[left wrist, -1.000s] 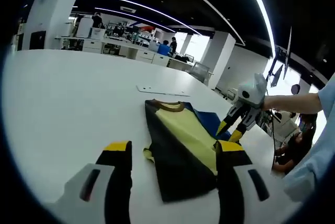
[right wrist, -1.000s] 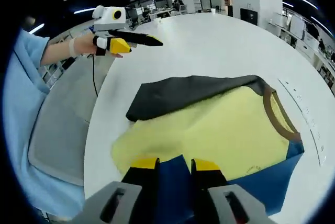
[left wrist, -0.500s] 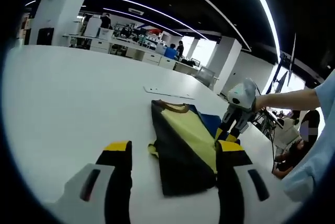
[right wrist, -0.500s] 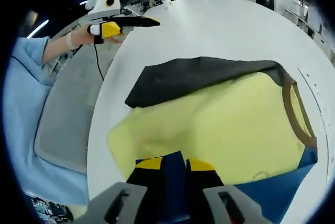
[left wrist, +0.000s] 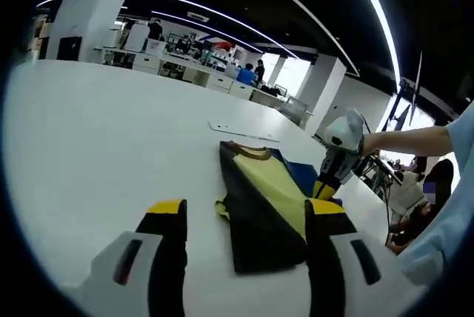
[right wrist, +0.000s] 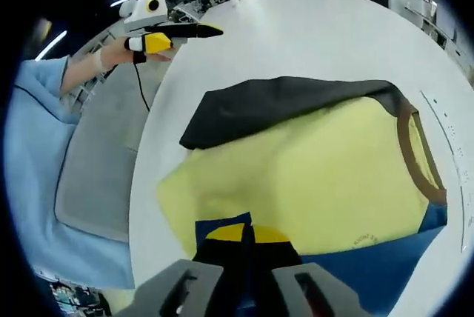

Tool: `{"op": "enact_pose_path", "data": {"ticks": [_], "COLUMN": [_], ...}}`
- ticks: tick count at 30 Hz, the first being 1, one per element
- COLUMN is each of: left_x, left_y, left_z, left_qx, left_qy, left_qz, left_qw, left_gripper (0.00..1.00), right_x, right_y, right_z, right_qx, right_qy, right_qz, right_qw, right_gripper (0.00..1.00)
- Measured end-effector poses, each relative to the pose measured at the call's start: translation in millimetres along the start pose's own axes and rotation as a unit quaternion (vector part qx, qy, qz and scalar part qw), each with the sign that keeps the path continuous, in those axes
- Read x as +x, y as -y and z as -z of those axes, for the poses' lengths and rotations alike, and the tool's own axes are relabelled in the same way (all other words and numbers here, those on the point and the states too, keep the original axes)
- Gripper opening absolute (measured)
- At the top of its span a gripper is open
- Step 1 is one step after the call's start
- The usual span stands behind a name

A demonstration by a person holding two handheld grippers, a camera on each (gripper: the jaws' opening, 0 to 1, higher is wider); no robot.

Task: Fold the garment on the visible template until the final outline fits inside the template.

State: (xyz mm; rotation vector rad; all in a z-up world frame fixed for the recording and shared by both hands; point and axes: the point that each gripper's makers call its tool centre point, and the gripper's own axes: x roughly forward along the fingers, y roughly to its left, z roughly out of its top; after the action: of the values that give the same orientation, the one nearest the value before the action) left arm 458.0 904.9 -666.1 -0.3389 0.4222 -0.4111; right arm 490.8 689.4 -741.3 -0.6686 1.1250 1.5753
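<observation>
While the left gripper point(left wrist: 244, 217) hovers spread, the right gripper point(right wrist: 248, 232) pinches the garment point(right wrist: 311, 176) beside the template line point(right wrist: 448, 139).

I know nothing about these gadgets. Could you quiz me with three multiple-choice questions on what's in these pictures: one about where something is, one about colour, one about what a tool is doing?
1. Where does the garment lie?
A. on a white table
B. on a chair
C. on the floor

2. What colour is the side panel folded over its yellow front?
A. red
B. black
C. green

3. How do the right gripper's jaws stand?
A. wide apart above the cloth
B. closed together on the blue cloth edge
C. resting on bare table

Answers:
1 A, white table surface surrounds it.
2 B, a black strip overlaps the yellow.
3 B, the yellow tips meet with blue fabric between them, while the left gripper is open.
</observation>
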Motion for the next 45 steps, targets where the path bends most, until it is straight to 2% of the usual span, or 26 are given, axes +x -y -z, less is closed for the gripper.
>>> {"op": "enact_pose_path", "data": {"ticks": [5, 11, 13, 20, 23, 30, 31, 32, 33, 38, 39, 40, 41, 43, 45], "left_x": [4.1, 11.4, 13.2, 23.2, 28.2, 36.5, 37.4, 38.3, 39.9, 44.7, 45.7, 46.5, 46.9, 47.3, 46.9], "left_y": [3.0, 13.3, 14.3, 23.2, 27.2, 33.3, 34.2, 35.2, 35.9, 40.3, 41.0, 41.0, 41.7, 43.2, 44.7], "left_z": [-0.7, 0.0, 0.2, 0.5, 0.8, 1.6, 1.8, 2.0, 2.5, 5.5, 5.9, 5.9, 5.1, 4.0, 1.5], "left_qx": [0.002, 0.011, 0.01, 0.011, 0.013, 0.015, 0.015, 0.015, 0.015, 0.012, 0.013, 0.013, 0.013, 0.012, 0.01], "left_qy": [-0.001, -0.006, -0.007, -0.01, -0.013, -0.019, -0.019, -0.019, -0.02, -0.023, -0.024, -0.024, -0.023, -0.02, -0.016], "left_qz": [0.007, 0.02, 0.025, 0.039, 0.045, 0.059, 0.06, 0.062, 0.063, 0.069, 0.07, 0.07, 0.072, 0.072, 0.074], "left_qw": [1.0, 0.9997, 0.9996, 0.9991, 0.9988, 0.998, 0.9979, 0.9978, 0.9977, 0.9973, 0.9972, 0.9971, 0.9971, 0.9971, 0.9971], "left_gripper": [0.61, 0.61, 0.61, 0.61, 0.61, 0.61, 0.6, 0.6, 0.6, 0.6, 0.6, 0.61, 0.61, 0.61, 0.61], "right_x": [-16.3, -43.1, -53.1, -85.5, -101.2, -126.0, -128.8, -133.6, -136.4, -157.1, -161.7, -163.5, -166.7, -168.1, -169.1], "right_y": [1.9, 11.6, 13.2, 18.9, 24.1, 24.8, 24.6, 25.7, 25.9, 29.2, 29.4, 28.7, 29.0, 28.3, 27.1], "right_z": [2.3, 20.8, 26.9, 62.2, 82.0, 123.4, 128.7, 138.8, 144.5, 176.7, 185.3, 190.7, 201.6, 214.8, 229.2], "right_qx": [0.01, 0.045, 0.067, 0.117, 0.153, 0.229, 0.237, 0.25, 0.254, 0.31, 0.328, 0.335, 0.35, 0.358, 0.375], "right_qy": [0.016, 0.038, 0.055, 0.081, 0.099, 0.144, 0.147, 0.147, 0.148, 0.175, 0.18, 0.181, 0.177, 0.17, 0.165], "right_qz": [0.017, 0.057, 0.074, 0.123, 0.156, 0.193, 0.197, 0.21, 0.214, 0.246, 0.253, 0.255, 0.264, 0.269, 0.275], "right_qw": [0.9997, 0.9967, 0.9935, 0.9822, 0.9706, 0.9431, 0.94, 0.9337, 0.9317, 0.9016, 0.8923, 0.8886, 0.8812, 0.8777, 0.87], "right_gripper": [0.0, 0.0, 0.0, 0.0, 0.0, 0.0, 0.0, 0.0, 0.0, 0.0, 0.0, 0.0, 0.0, 0.0, 0.0]}}
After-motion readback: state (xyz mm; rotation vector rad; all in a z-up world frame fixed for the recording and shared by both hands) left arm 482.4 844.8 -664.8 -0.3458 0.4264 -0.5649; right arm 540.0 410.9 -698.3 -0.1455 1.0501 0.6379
